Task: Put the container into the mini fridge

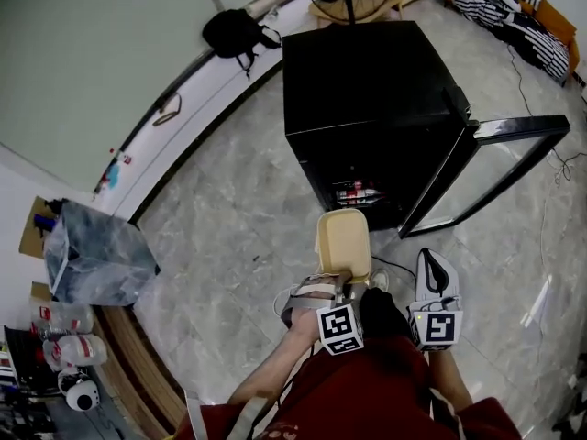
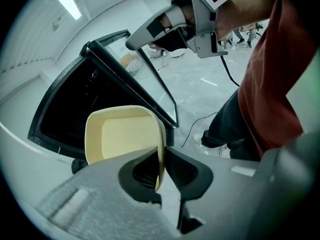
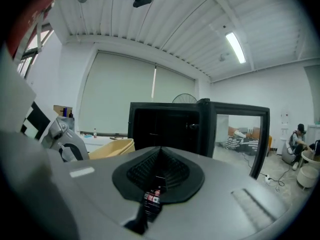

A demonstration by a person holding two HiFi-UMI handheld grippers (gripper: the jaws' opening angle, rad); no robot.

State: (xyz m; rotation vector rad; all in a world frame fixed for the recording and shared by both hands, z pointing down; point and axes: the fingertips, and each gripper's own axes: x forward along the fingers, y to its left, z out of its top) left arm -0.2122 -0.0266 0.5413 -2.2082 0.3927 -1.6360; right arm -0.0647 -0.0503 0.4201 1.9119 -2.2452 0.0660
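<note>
Background only: grey marble-look floor (image 1: 229, 236). Black backpack (image 1: 234, 33) sits on the white ledge (image 1: 197, 94) along the wall. Far left: crumpled clear plastic bag (image 1: 96, 255) beside a cardboard box (image 1: 35, 229), plastic bottles (image 1: 69, 333) just below. Striped fabric (image 1: 509, 16) top right, thin cable (image 1: 538, 94) on the floor near it. Right claw view: lit ceiling strip light (image 3: 235, 47), seated person (image 3: 298, 136) far right.

floor (image 1: 238, 218): grey marble tiles
mini fridge (image 1: 367, 90): stands on floor, just ahead of left gripper (image 1: 341, 280)
plastic bag (image 1: 96, 255): on floor, well left of left gripper
cable (image 1: 396, 266): on floor between left gripper and right gripper (image 1: 433, 259)
</note>
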